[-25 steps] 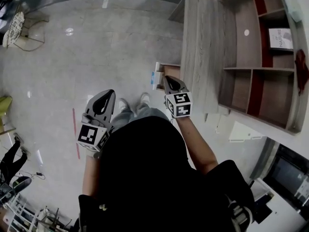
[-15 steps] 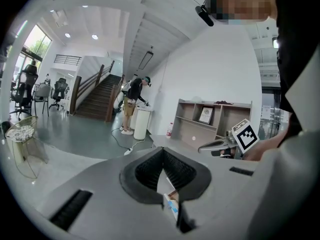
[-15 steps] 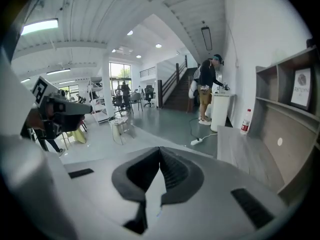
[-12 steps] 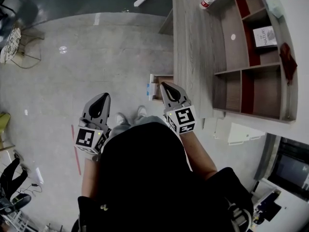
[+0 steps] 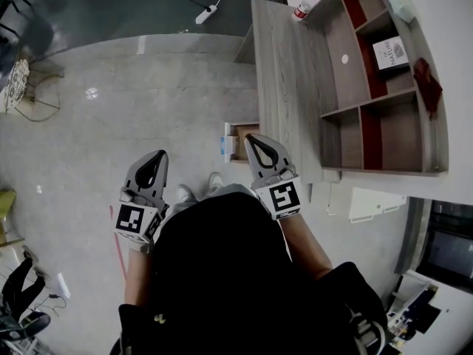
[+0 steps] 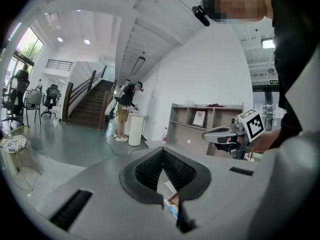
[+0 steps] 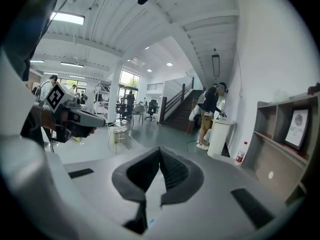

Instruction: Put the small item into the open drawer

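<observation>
The grey left gripper (image 5: 158, 157) hangs over the pale stone floor (image 5: 111, 124), its jaws closed tip to tip with nothing between them. Just right of it, the open wooden drawer (image 5: 244, 133) juts from the edge of the grey wood-grain table (image 5: 284, 87). A small white and blue item (image 5: 225, 143) shows at the drawer's outer end; whether it lies inside I cannot tell. The grey right gripper (image 5: 251, 140) hovers with its tip over the drawer, jaws pressed together and empty. Farther right, an open shelf unit (image 5: 369, 72) stands on the table.
</observation>
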Demonstrator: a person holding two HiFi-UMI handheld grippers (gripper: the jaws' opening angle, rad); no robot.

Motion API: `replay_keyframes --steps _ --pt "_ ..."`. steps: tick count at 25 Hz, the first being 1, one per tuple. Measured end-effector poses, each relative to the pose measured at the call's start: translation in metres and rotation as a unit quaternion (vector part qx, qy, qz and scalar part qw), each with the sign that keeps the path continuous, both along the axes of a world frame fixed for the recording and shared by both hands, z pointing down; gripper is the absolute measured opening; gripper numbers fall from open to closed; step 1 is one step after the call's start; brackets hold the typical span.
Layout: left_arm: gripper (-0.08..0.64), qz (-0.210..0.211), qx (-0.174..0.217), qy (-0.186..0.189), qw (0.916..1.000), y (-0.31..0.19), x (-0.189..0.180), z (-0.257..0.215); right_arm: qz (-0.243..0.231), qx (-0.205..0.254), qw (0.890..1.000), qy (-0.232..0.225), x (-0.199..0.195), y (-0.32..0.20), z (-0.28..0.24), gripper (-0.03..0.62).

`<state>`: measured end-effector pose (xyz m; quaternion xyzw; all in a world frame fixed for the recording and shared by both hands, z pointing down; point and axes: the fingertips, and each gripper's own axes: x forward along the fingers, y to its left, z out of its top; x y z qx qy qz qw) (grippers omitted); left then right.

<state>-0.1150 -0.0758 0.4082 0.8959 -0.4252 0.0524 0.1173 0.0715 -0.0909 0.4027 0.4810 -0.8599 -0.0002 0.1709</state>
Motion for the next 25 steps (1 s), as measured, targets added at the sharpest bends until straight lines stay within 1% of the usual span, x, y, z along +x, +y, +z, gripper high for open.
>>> replay_keyframes --steps 2,11,17,20,25 --pt "0.002 -0.001 -0.004 0.004 1.0 -0.001 0.003 -0.004 -0.003 0.007 1.0 -0.001 0.001 0.002 -0.006 0.012" --pt "0.002 0.009 0.005 0.003 0.9999 0.005 0.004 -0.004 -0.009 0.021 1.0 -0.014 0.002 0.012 -0.018 0.012" --pt "0.002 0.001 -0.005 0.013 0.9999 0.005 0.007 -0.006 -0.019 0.012 1.0 -0.013 0.0 0.014 -0.016 0.012" --pt "0.002 0.007 0.002 0.01 0.9999 0.004 0.009 -0.006 -0.016 0.009 1.0 -0.018 0.002 0.011 -0.016 0.012" --pt "0.002 0.007 -0.003 0.012 0.9999 0.001 0.011 -0.009 -0.007 0.006 1.0 -0.024 0.003 0.006 -0.015 0.012"
